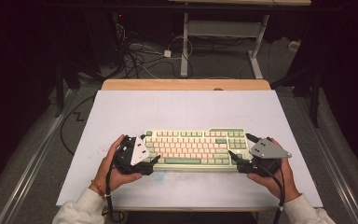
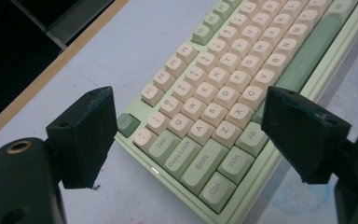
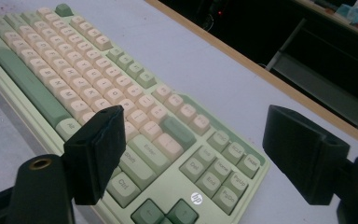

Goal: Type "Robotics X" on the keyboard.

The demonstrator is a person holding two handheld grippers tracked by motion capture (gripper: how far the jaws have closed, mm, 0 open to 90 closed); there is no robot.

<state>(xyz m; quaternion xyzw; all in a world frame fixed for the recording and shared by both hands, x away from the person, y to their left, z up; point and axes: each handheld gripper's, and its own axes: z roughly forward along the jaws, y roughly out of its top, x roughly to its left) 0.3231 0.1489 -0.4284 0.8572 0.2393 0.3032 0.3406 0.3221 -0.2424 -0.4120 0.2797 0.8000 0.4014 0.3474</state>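
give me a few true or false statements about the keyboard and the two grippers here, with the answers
1. The left gripper is open, its jaws set wide at the keyboard's left end. True.
2. The right gripper is shut on a keycap. False: its jaws are wide apart and hold nothing.
3. The keyboard is black with white keys. False: it has a pale green case with cream and green keys.
4. The keyboard lies flat on the white table top. True.
5. Both grippers are at the same end of the keyboard. False: one is at each end.
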